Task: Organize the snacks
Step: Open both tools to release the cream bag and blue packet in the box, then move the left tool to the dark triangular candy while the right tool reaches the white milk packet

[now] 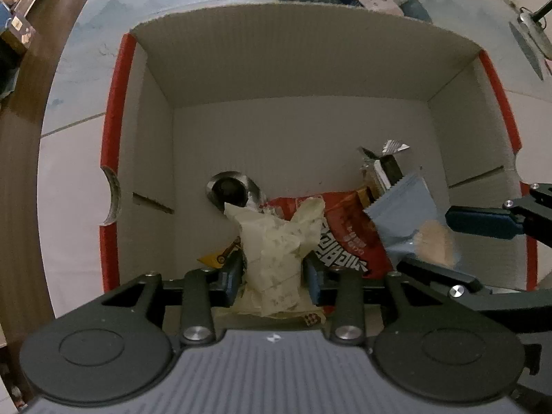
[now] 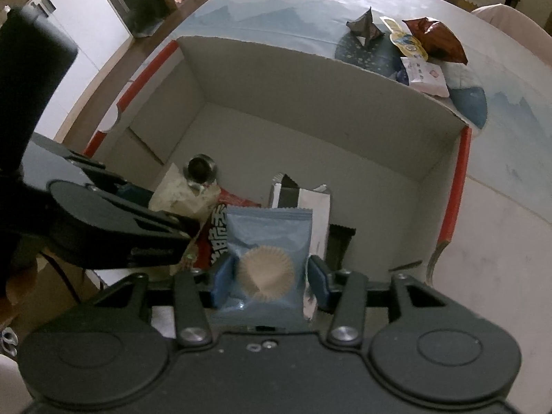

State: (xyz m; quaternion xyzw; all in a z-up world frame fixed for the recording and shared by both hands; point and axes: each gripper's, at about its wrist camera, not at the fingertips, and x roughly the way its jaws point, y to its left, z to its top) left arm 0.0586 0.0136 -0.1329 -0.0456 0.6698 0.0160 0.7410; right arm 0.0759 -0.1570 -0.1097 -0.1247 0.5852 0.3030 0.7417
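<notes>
pale crumpled packet [image 1: 272, 252] clenched in left gripper [image 1: 272, 277]; right gripper [image 2: 267, 279] grasping blue, seemingly cupcake, pouch [image 2: 267, 241].

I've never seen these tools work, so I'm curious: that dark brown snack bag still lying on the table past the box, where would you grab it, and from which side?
Probably the dark brown bag is best pinched at its puffed, crinkled top end, which points away from the yellow packet beside it. Coming from above over the box wall, the jaws could close across that free end without nudging its neighbours.
</notes>
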